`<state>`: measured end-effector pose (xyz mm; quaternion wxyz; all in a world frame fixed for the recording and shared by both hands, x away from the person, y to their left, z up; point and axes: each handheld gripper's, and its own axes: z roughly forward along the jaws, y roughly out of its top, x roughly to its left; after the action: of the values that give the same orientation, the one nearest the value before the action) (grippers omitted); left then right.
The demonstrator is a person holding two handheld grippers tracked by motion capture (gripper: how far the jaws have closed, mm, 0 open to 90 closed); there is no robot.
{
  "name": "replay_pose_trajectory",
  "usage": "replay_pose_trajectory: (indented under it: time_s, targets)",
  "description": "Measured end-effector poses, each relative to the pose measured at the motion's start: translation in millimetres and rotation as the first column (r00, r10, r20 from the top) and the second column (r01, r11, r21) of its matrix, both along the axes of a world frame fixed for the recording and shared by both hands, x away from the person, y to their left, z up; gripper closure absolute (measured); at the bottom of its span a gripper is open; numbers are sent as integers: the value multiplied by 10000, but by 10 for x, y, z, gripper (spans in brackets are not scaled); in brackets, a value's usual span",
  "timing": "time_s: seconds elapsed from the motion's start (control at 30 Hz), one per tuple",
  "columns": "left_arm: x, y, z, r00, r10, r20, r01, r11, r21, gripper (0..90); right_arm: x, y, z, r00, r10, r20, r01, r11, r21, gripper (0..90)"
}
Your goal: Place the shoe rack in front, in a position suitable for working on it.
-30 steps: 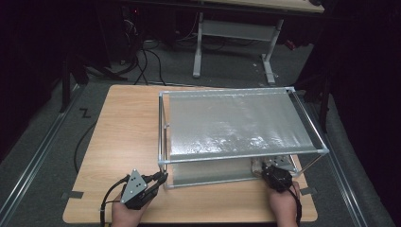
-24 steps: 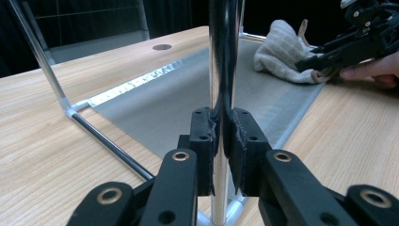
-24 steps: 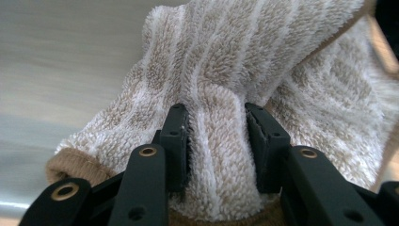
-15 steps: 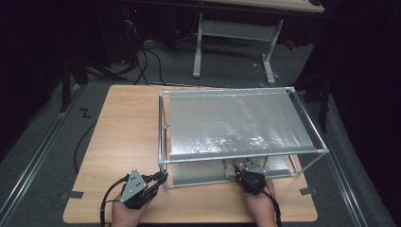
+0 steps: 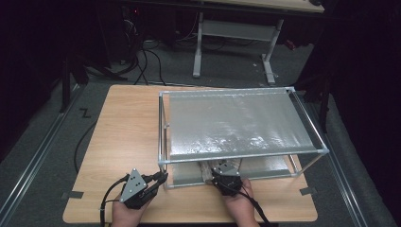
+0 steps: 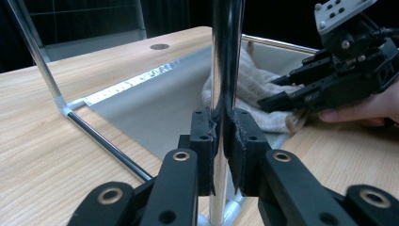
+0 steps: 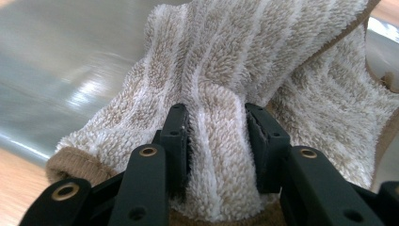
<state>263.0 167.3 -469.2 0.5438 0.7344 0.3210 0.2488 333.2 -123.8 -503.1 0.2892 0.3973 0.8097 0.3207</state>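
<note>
Since a second ago, the right claw (image 5: 220,171) has been travelling leftward along the near edge of the frame (image 5: 243,156), from its right corner to about the middle, while the left claw (image 5: 162,178) has been staying put. The towel (image 7: 221,84) is lying on the grey sheet (image 6: 155,106) under the frame's near rail, close to the near-left post (image 6: 226,56). From above, the towel (image 5: 206,171) is mostly being covered by the shiny top panel (image 5: 236,123) and the right claw, so just a pale scrap is showing and its full outline is hard to make out. In the right gripper view its far end is running out of the picture; its pale stripes and long axis are running away from the jaws, with a brown hem at the near edge. The right claw is pinching a raised fold of the towel between its pads. The right hand (image 5: 239,201) is coming in from the near edge of the surface (image 5: 127,127), pointing forward under the rail. The left hand (image 5: 125,215) is angling toward the right, its claw clamping the post low down, near the foot. The post's top is being cut off in the left gripper view.
</note>
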Motion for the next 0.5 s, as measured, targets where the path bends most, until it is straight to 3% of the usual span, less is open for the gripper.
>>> replay_pose_trajectory:
  time_s: [0.17,0.2,0.27,0.47,0.5]
  targets:
    - [2,2,0,10000,-13,-10,13,10000,-1,804,-21,241,-1,9990,453,-23,-453,9989,71,633]
    - [-11,1,-2,9998,74,-171,-74,10000,-29,804,-21,292,-3,9986,527,-26,-527,9986,67,633]
    - [2,1,-2,10000,-2,-23,2,10000,-34,805,-23,382,-2,9973,728,-75,-726,9972,161,632]
    - [-5,1,-4,9999,75,-90,-75,10000,-33,804,-25,693,3,9922,1222,-237,-1215,9922,292,622]
    - [-21,-35,-15,9995,170,-280,-186,9983,-548,804,-24,737,4,9892,1455,-167,-1449,9890,296,621]
